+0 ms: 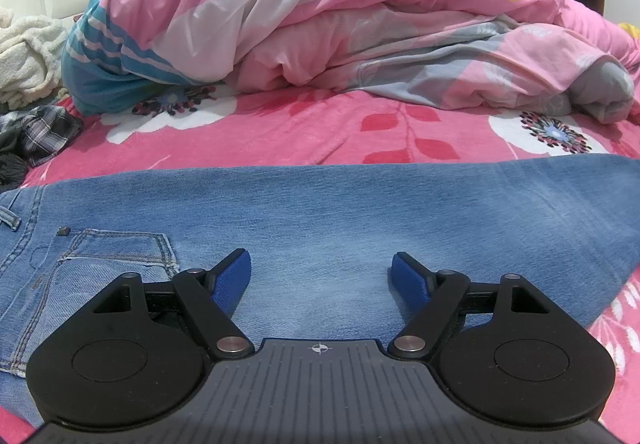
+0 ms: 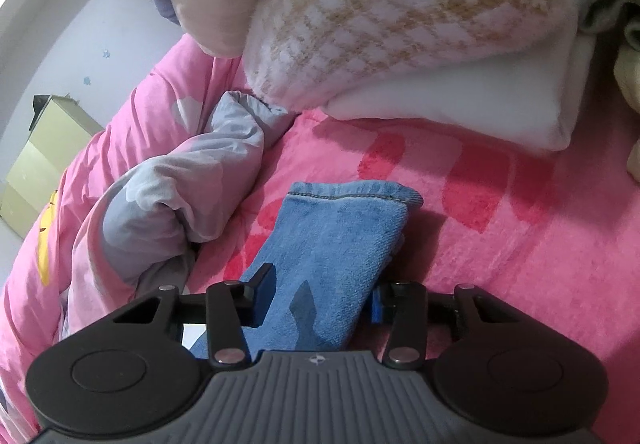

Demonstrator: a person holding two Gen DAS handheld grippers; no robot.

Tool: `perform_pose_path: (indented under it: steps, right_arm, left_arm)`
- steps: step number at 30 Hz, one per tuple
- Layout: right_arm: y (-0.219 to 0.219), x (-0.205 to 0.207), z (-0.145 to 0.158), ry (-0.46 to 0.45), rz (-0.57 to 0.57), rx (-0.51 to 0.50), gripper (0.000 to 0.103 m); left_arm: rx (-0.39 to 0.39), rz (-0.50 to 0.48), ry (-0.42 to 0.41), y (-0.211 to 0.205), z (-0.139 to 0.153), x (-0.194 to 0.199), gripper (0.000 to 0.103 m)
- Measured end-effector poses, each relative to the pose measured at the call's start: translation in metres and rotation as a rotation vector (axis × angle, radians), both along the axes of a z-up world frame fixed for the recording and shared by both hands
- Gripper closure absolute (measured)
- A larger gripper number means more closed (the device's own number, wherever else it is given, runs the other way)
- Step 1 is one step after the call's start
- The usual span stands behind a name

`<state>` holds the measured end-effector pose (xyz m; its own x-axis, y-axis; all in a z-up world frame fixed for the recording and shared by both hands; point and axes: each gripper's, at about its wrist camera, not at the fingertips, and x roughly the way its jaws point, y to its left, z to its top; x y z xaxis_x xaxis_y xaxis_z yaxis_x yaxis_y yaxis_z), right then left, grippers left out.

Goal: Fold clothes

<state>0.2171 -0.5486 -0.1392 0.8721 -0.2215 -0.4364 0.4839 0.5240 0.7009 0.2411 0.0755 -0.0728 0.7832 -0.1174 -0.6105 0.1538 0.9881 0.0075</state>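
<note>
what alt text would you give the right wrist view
The right gripper has the hem end of a blue jeans leg between its fingers, over a pink floral bedsheet. A rumpled duvet and folded blankets lie beyond.

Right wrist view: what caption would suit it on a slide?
Right gripper around a jeans leg on a pink bed.

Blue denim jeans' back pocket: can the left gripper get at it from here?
Probably yes. The left gripper hangs open over the blue denim jeans, and the stitched back pocket lies flat and uncovered just beside its left finger.
</note>
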Motion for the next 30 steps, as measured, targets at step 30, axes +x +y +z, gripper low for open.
perform_pose_path:
  steps: [30]
  right_arm:
    - [0.0043,-0.0036,-0.0018,-0.013,-0.003,-0.031,0.056]
  left_arm:
    - [0.005,0.001,-0.001,0.0002,-0.0004,0.0004,0.023]
